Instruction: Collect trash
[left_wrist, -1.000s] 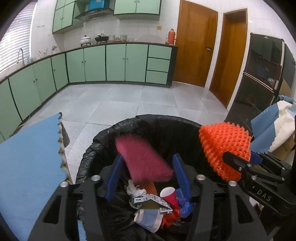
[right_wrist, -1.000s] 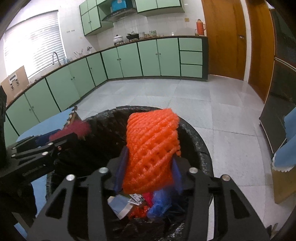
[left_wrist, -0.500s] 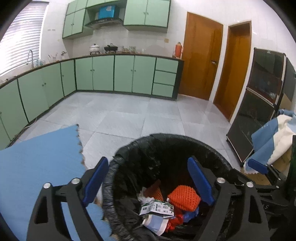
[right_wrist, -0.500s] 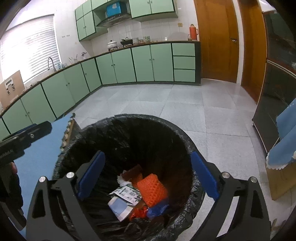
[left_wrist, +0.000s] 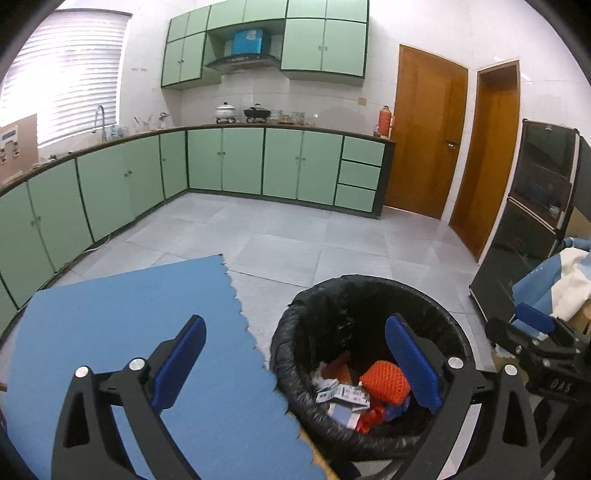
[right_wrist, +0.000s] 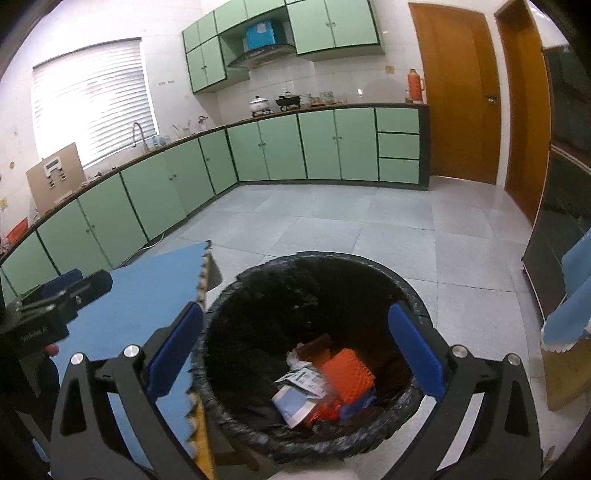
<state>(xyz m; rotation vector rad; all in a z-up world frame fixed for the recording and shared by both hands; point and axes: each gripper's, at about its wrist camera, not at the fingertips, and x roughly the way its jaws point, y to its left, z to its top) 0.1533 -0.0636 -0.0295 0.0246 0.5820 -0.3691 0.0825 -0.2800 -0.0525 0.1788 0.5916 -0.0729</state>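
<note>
A black-lined trash bin (left_wrist: 369, 284) (right_wrist: 413, 295) stands on the floor below both grippers. Inside lie an orange foam net (left_wrist: 386, 380) (right_wrist: 347, 374), crumpled paper (left_wrist: 341, 393) (right_wrist: 301, 378), a white cup (right_wrist: 293, 402) and red and blue scraps. My left gripper (left_wrist: 295, 363) is open and empty, above the bin's left rim and the blue mat. My right gripper (right_wrist: 295, 350) is open and empty above the bin. The right gripper also shows in the left wrist view (left_wrist: 535, 332), the left one in the right wrist view (right_wrist: 62, 295).
A blue foam mat (left_wrist: 129, 332) (right_wrist: 147, 288) covers the table left of the bin. Green kitchen cabinets (left_wrist: 258, 162) line the far walls. A dark glass cabinet (left_wrist: 532, 206) and blue-and-white cloth (left_wrist: 554, 288) stand at the right. Grey tiled floor (left_wrist: 295, 236) lies beyond.
Both grippers opened and dropped the pink piece and the orange foam net into the bin. Both have since risen and pulled back; the left one shifted left over the mat.
</note>
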